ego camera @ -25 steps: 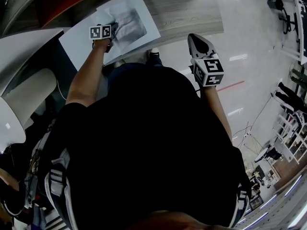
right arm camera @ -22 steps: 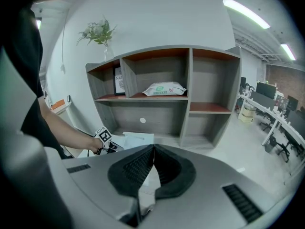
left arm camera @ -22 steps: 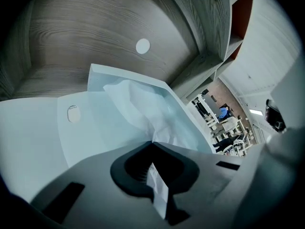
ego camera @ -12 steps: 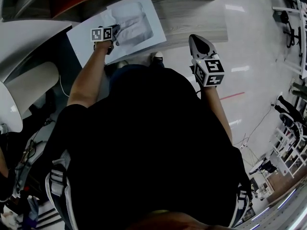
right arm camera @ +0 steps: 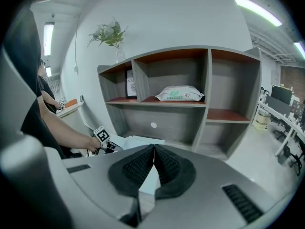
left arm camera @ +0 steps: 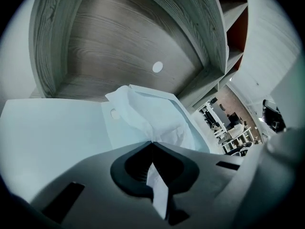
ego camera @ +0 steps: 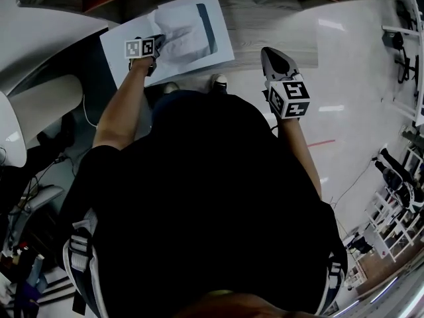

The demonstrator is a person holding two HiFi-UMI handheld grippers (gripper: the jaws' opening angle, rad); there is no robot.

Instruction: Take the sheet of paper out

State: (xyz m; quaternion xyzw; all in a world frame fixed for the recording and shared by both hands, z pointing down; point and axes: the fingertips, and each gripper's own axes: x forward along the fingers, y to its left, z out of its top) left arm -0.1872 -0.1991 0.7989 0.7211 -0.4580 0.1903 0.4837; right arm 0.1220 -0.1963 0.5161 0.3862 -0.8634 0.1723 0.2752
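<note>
L claw (left arm camera: pixel 152 143) tight on paper sheet (left arm camera: pixel 153 118) at folder (left arm camera: pixel 47 128); R claw (right arm camera: pixel 153 148) closed, empty.

This is an open-plan office. A wood-grain shelf unit (right arm camera: pixel 190 94) stands against a white wall, with a plant (right arm camera: pixel 109 35) in a vase on its top and a framed picture (right arm camera: pixel 130 87) and a pack of wipes (right arm camera: pixel 180 94) in its upper compartments. Strip lights (right arm camera: pixel 255 8) run along the ceiling, rows of white desks (right arm camera: pixel 281 116) with a monitor (right arm camera: pixel 279 93) recede past the unit's right end, and the pale glossy floor (ego camera: pixel 358 65) carries white racks (ego camera: pixel 391 211) near its far edge.
</note>
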